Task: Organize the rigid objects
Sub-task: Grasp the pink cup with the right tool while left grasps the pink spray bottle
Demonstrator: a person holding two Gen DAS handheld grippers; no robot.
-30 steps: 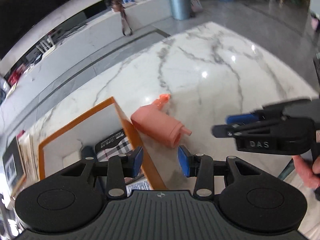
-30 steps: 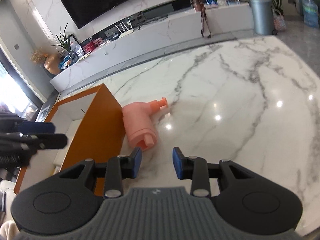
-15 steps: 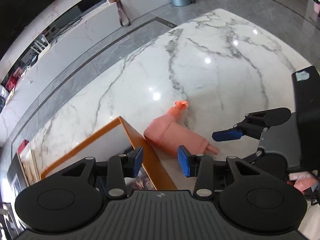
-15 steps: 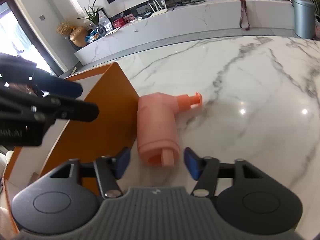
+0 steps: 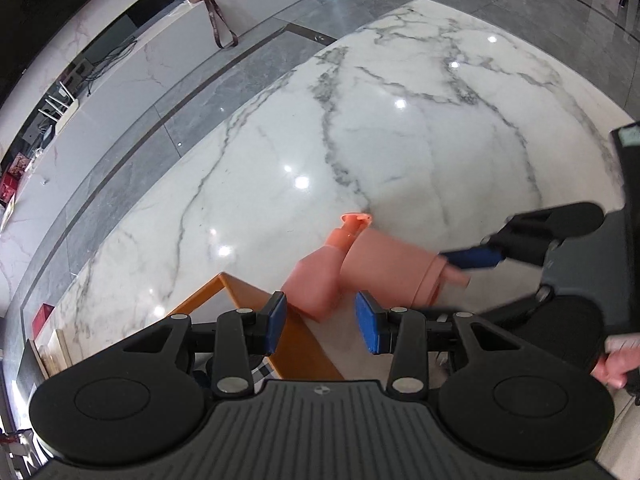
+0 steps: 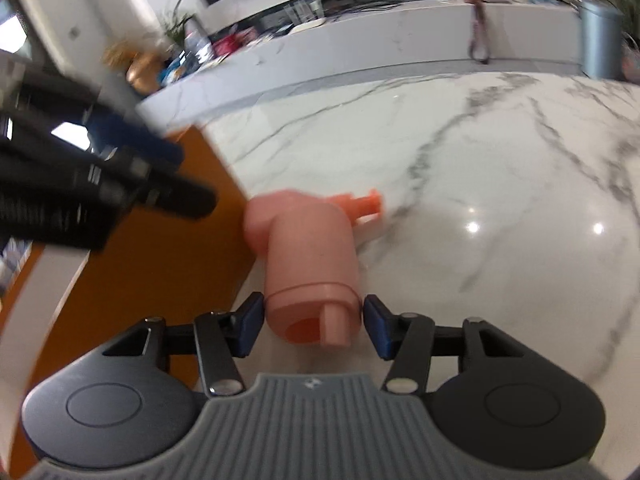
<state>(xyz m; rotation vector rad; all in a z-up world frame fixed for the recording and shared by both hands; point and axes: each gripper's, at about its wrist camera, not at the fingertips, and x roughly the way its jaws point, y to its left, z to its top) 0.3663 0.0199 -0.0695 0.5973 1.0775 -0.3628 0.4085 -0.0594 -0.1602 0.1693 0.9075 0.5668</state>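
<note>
Left wrist view, left to right: orange box [image 5: 256,300] w/ flat smooth walls and sharp rim corner sits lower left-centre on the glossy white marble desk [image 5: 400,152], grey veins, ceiling-light glints. Left gripper [image 5: 321,322] at bottom centre, matte black arms, blue pads; jaws apart, nothing clamped, pads over the box corner and the pink piece's near end. Pink plastic fitting [image 5: 380,268] lies on its side at centre, just right of the box corner, touching or nearly touching the box wall: smooth matte cylinder body, squarer elbow block at its left, thin orange nozzle w/ flared tip pointing to upper centre, stepped collar and stub at its right end. Right gripper [image 5: 476,258] comes in from the right edge, one blue finger at the collar.

Right wrist view: box wall fills the left, blurred left gripper above it. Fitting [image 6: 310,264] at centre, collar end w/ hollow and tab facing the camera. Right gripper [image 6: 314,326] jaws have just been closing, collar between the pads; pads right at its sides, contact unclear, blur. Desk right of the fitting is bare, wide; its curved edge runs across upper right.
</note>
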